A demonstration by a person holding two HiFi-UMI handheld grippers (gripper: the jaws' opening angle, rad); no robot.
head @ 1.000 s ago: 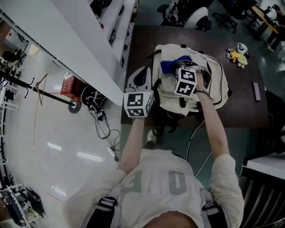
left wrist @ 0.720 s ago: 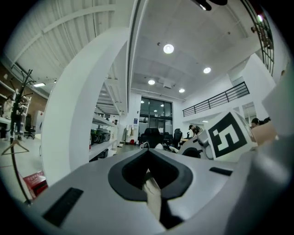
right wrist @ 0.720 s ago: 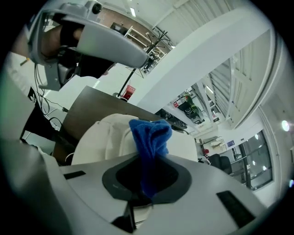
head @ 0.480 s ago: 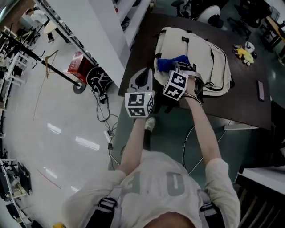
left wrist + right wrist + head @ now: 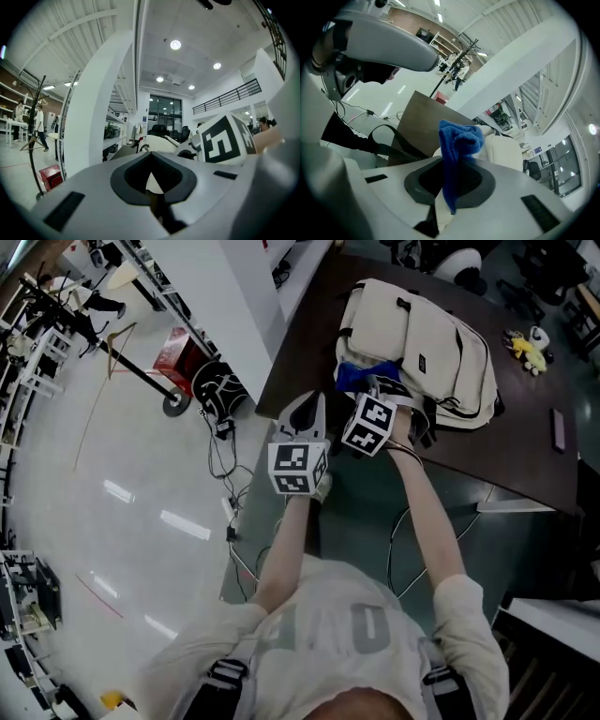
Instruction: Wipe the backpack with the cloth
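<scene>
My right gripper (image 5: 373,390) clamped the one fluffy blue cloth (image 5: 359,377) at the edge of the one rounded cream fabric backpack (image 5: 441,343); my left gripper (image 5: 309,407) was closed, empty.

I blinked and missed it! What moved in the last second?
The right tool, shut on the blue cloth, dragged the cloth over the cream backpack toward the person, from the middle of the backpack to its near edge. The left tool stayed off to the side of the backpack, holding nothing.

The right gripper (image 5: 375,399) hides much of the cloth (image 5: 356,377).
</scene>
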